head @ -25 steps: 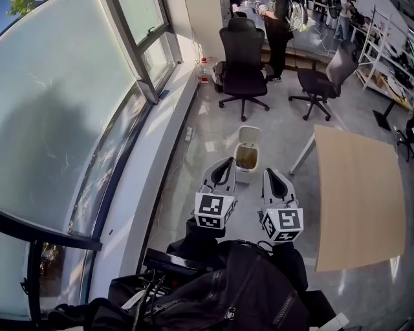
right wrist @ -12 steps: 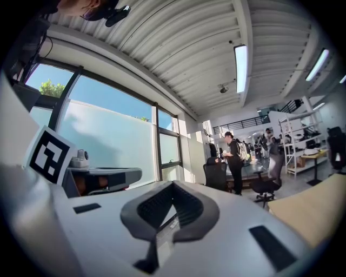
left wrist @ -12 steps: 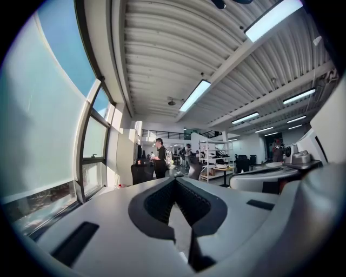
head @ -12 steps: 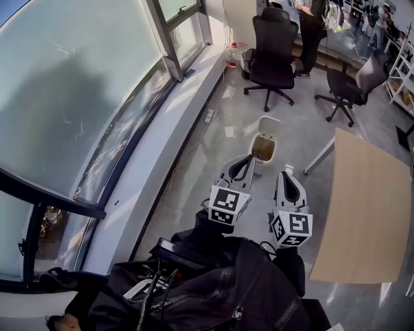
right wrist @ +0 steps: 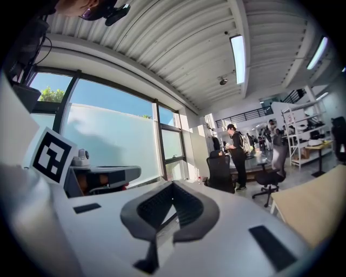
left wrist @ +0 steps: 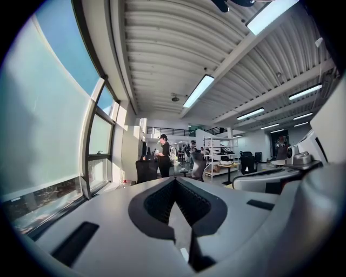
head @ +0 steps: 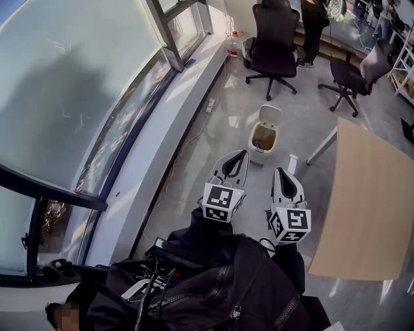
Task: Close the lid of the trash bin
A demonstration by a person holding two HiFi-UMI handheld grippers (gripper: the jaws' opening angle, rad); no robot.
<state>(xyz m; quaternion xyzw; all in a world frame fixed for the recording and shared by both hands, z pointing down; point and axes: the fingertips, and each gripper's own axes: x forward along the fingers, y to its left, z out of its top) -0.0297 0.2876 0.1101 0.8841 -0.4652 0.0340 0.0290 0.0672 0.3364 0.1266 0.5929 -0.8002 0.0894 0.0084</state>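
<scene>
A small white trash bin (head: 263, 138) stands on the grey floor, and its lid (head: 270, 115) is tipped up at the back so the brownish inside shows. In the head view my left gripper (head: 240, 155) is held just short of the bin, a little to its left. My right gripper (head: 280, 172) is beside it, short of the bin and to its right. Both are shut with nothing in them. In their own views the left gripper (left wrist: 174, 180) and the right gripper (right wrist: 173, 184) point out over the room, and the bin is out of their sight.
A long window wall and sill (head: 162, 139) run along the left. A pale wooden table (head: 362, 200) stands at the right. Two black office chairs (head: 274, 39) (head: 352, 74) and a standing person (head: 315, 16) are beyond the bin. A power strip (head: 210, 105) lies by the sill.
The head view has swung and shifted forward, so the bin sits slightly higher and further right. Both grippers stay shut side by side. The lid is still up.
</scene>
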